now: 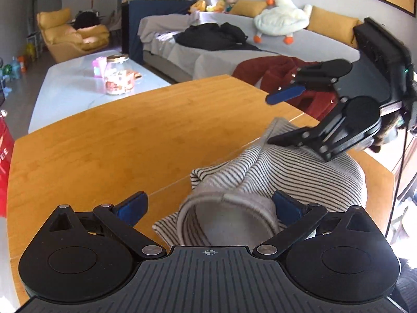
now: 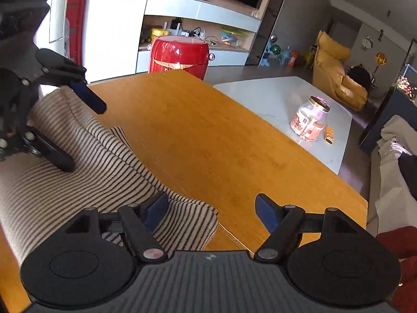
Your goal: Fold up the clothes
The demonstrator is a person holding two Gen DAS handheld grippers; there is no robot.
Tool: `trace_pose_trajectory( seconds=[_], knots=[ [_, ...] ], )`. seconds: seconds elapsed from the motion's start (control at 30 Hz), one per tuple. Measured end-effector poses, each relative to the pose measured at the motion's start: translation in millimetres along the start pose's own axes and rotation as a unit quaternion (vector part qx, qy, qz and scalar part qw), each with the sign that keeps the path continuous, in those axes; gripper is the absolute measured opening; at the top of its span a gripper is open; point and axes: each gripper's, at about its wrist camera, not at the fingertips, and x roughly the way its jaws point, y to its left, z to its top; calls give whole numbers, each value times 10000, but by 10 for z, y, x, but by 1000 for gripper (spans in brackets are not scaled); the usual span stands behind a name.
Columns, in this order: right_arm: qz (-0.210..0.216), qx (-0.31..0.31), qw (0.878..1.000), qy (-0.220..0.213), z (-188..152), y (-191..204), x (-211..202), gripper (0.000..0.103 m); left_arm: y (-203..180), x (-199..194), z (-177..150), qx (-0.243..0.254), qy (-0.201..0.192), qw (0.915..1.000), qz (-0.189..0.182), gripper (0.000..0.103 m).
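Observation:
A cream garment with thin black stripes (image 1: 299, 172) lies bunched on the wooden table (image 1: 117, 143), its ribbed neck opening (image 1: 224, 208) turned toward the left wrist camera. My left gripper (image 1: 209, 207) is open, its blue pads either side of that neck opening without closing on it. My right gripper (image 1: 277, 117) hovers open over the garment's far edge, the lower finger close to the cloth. In the right wrist view the striped garment (image 2: 78, 172) spreads left, my right gripper (image 2: 212, 212) is open above its corner, and my left gripper (image 2: 83, 138) stands open over the fabric.
A red garment (image 1: 273, 73) and a black one (image 1: 213, 37) lie on the grey sofa behind the table, beside a plush goose (image 1: 278, 15). A white low table (image 2: 281, 99) holds a glass jar (image 2: 311, 121). A red drum-shaped container (image 2: 179, 54) stands past the table's far end.

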Motion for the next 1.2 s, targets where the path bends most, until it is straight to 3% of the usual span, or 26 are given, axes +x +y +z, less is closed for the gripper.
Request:
trace_pose_trajectory(
  seconds=[0.07,0.27,0.43,0.47,0.57,0.7,0.83,0.9,0.93,1.03,1.2],
  knots=[
    [108,241,9996,44,18,-61,88,75,-18,-115,41,114,-204,9997,59,103],
    [65,486,9988,89,20,-67,120,75,45,149,99,18,20,9988,-490,103],
    [-235,690,9973,29,14,-7,-255,78,97,369,148,-62,206,9953,-947,103],
    [-183,862,9961,6,-24,-22,-395,83,108,413,157,-78,243,9943,-1038,103],
    [130,1500,9886,12,-200,-29,-736,90,208,480,106,-395,240,9921,-1166,103],
    [457,2406,9691,289,-528,53,-927,91,335,530,6,-929,230,9871,-1284,103],
    [830,3129,9445,557,-812,142,-868,89,348,510,-52,-1169,188,9853,-1235,103],
    [1190,3439,9294,620,-878,165,-759,73,352,495,-79,-1274,168,9845,-1192,103],
    [1344,3549,9231,615,-888,166,-704,71,345,473,-85,-1287,162,9852,-1122,103],
    [1393,3550,9233,454,-825,110,-593,71,353,378,-126,-1389,131,9865,-857,103],
    [965,3354,9370,157,-622,-108,-352,69,371,140,-299,-1697,84,9836,-598,103]
  ],
)
